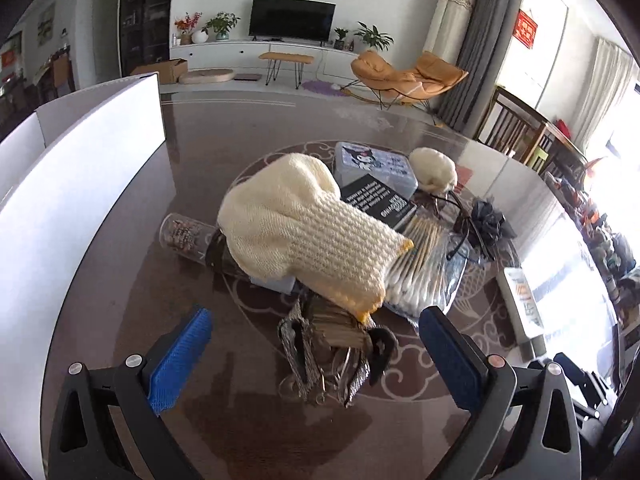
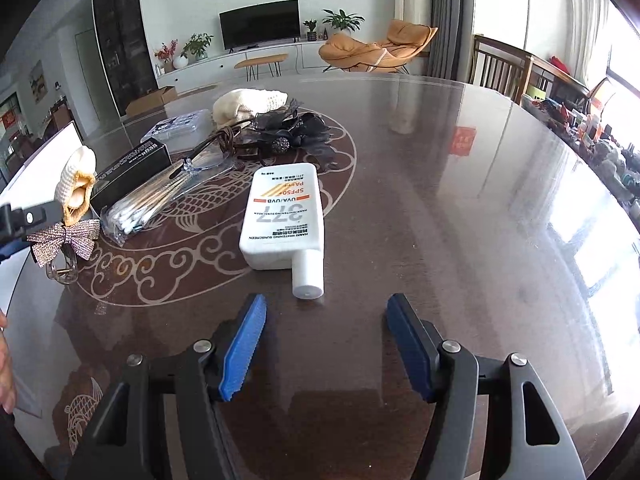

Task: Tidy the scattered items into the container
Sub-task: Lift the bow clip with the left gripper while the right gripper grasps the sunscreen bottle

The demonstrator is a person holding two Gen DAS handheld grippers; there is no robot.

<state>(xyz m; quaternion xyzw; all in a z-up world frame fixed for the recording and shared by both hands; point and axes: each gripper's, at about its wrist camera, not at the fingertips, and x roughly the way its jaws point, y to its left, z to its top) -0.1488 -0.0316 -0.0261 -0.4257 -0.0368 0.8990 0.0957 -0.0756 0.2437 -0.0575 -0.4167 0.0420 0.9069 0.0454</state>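
Note:
In the left wrist view my left gripper [image 1: 316, 344] is open, its blue pads on either side of a sparkly bow hair clip [image 1: 324, 356] lying on the dark round table [image 1: 240, 140]. Behind the clip lie a cream knitted glove [image 1: 304, 224], a bag of cotton swabs [image 1: 424, 264], a black box [image 1: 380, 202] and a clear bottle [image 1: 184, 236]. A white container [image 1: 80, 184] stands at the left. In the right wrist view my right gripper [image 2: 324, 344] is open, just short of a white sunscreen bottle [image 2: 286, 216].
A blue cartoon case [image 1: 372, 164], a second cream glove [image 1: 434, 170], glasses [image 1: 456, 216] and a dark fabric flower clip [image 1: 488, 220] lie further back. Wooden chairs [image 2: 504, 64] stand beyond the table's far right edge. The table's right half [image 2: 480, 184] is bare.

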